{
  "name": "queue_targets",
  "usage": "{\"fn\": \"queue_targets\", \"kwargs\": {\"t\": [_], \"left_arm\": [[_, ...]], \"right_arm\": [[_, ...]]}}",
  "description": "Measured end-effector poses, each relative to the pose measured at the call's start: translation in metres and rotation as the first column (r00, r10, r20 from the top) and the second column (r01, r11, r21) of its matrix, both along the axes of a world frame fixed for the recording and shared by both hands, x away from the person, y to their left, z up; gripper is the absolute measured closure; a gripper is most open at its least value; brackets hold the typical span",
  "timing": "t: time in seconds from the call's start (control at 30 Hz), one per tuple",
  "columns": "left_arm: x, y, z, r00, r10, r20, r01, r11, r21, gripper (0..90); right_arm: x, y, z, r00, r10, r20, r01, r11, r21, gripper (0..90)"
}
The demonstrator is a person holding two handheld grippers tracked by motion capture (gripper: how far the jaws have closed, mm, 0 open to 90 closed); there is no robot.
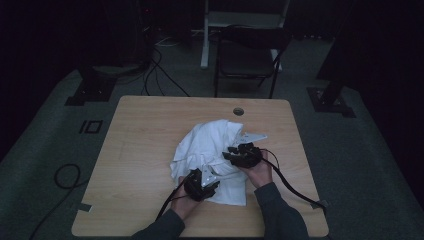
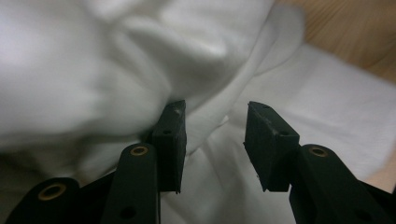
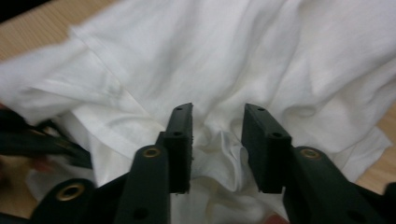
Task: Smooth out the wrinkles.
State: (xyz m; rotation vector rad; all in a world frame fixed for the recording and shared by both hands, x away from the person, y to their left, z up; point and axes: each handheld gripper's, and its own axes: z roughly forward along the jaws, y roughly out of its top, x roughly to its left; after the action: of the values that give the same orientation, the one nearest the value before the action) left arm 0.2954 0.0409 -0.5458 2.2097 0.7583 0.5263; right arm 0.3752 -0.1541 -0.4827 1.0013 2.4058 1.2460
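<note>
A crumpled white garment lies on the wooden table, a little toward the 3 o'clock side of its middle and nearer the person's edge in the high view. Its bulk is bunched up toward 12 o'clock, while a flatter part spreads out toward 6 o'clock, close to the person's hands.

The left gripper sits at the cloth's 6 o'clock edge, over the flat part, pointing toward 1 o'clock into the heap. In the left gripper view its jaws stand apart — the left gripper has only loose cloth showing in the gap, with a long fold running up from between the jaws toward 1 o'clock. The left-hand pad lies against the bulging mass of fabric on its outer side; whether the inner faces press on anything cannot be told, and nothing looks pinched.

The right gripper rests at the garment's 3 o'clock side, aimed toward 9 o'clock across the cloth. In the right gripper view the right gripper is likewise parted, with a small wrinkled ridge of fabric rising between the two pads — it does not look clamped. The other gripper shows dark at 9 o'clock in that view, partly under the cloth's edge.
</note>
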Motion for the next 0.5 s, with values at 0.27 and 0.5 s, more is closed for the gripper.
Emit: {"fn": "queue_targets", "kwargs": {"t": [0.27,0.5], "left_arm": [[0.005,-0.003,-0.008,0.9999,0.015,-0.008,-0.015,0.9997,0.019,63.1],[0.013,0.004,-0.012,0.9965,0.061,-0.057,-0.064,0.9967,-0.05,79.0]], "right_arm": [[-0.002,0.017,0.012,0.9985,0.035,0.042,-0.035,0.999,-0.005,48.4],[0.004,0.022,-0.004,0.9993,0.029,-0.024,-0.031,0.998,-0.057,87.5]]}}
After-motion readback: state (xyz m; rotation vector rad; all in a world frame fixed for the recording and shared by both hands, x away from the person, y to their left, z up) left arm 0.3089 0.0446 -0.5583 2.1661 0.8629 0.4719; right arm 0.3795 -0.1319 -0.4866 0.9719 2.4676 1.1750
